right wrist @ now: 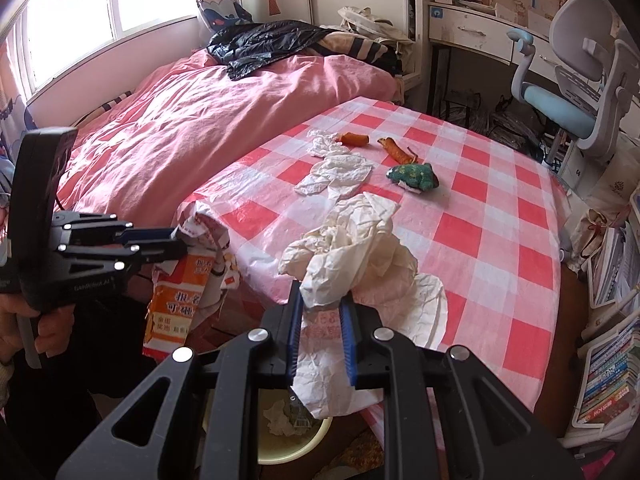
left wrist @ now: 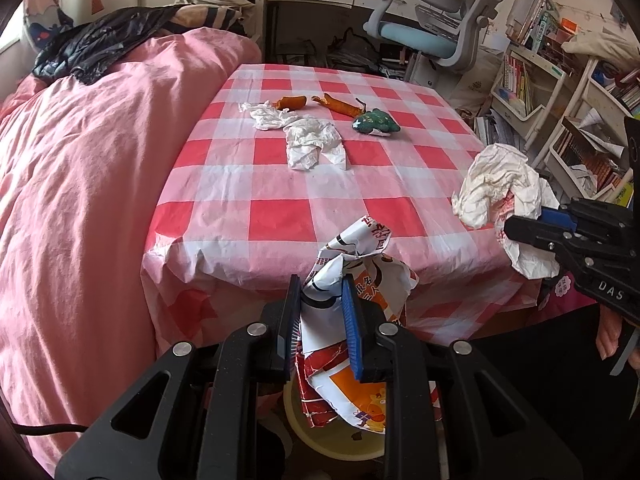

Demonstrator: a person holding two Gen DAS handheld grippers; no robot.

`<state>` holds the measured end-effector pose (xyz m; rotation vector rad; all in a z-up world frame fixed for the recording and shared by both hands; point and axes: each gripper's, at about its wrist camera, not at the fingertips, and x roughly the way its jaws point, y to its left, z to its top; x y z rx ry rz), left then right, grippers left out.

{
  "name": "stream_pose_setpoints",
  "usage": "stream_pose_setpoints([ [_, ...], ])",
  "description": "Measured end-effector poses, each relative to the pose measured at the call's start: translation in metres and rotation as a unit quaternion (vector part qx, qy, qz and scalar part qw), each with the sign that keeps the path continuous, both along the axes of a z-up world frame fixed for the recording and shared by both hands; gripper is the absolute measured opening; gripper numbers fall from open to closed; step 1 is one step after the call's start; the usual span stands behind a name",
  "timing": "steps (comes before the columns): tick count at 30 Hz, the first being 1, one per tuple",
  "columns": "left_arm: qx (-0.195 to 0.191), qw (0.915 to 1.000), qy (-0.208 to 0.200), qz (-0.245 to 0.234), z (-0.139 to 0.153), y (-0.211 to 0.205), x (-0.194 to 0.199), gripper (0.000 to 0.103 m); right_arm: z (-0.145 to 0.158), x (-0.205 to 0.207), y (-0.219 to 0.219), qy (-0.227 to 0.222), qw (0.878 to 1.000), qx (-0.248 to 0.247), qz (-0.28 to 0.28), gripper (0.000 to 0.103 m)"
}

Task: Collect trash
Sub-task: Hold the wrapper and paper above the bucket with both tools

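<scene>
My left gripper (left wrist: pixel 320 292) is shut on a crumpled printed orange and white flyer (left wrist: pixel 352 320), held off the table's near edge above a yellow bin (left wrist: pixel 340 444). In the right wrist view the left gripper (right wrist: pixel 180 240) and the flyer (right wrist: pixel 180 292) show at the left. My right gripper (right wrist: pixel 322 300) is shut on a large crumpled white paper (right wrist: pixel 352 252), also over the yellow bin (right wrist: pixel 296 440). The left wrist view catches the right gripper (left wrist: pixel 524 220) and the white paper (left wrist: pixel 496 188) at its right side. Two tissues (left wrist: pixel 312 140), two orange wrappers (left wrist: pixel 340 105) and a green wrapper (left wrist: pixel 376 122) lie on the checked table (left wrist: pixel 280 184).
A pink bed (left wrist: pixel 80 180) runs along the table's left side with a black jacket (left wrist: pixel 92 44) on it. A blue and grey desk chair (left wrist: pixel 440 28) and a desk stand behind the table. Bookshelves (left wrist: pixel 560 100) crowd the right. A person's hand (right wrist: pixel 24 328) grips the left tool.
</scene>
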<state>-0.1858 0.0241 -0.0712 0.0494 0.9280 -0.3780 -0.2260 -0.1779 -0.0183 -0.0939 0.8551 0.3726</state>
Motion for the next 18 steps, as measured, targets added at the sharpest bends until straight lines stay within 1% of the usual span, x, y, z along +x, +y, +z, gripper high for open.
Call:
stream_pose_setpoints([
  [9, 0.024, 0.9997, 0.008, -0.004, -0.009, -0.007, 0.000, 0.019, -0.025, -0.009, 0.000, 0.022, 1.000, 0.011, -0.003, 0.019],
  [13, 0.035, 0.9992, 0.013, -0.010, -0.015, -0.012, -0.003, 0.019, -0.027, -0.012, 0.001, 0.021, 1.000, 0.012, 0.000, 0.019],
  [18, 0.037, 0.9992, 0.015, -0.009, -0.019, -0.014, -0.009, 0.019, -0.029, -0.017, 0.004, 0.021, 1.000, 0.013, 0.003, 0.019],
])
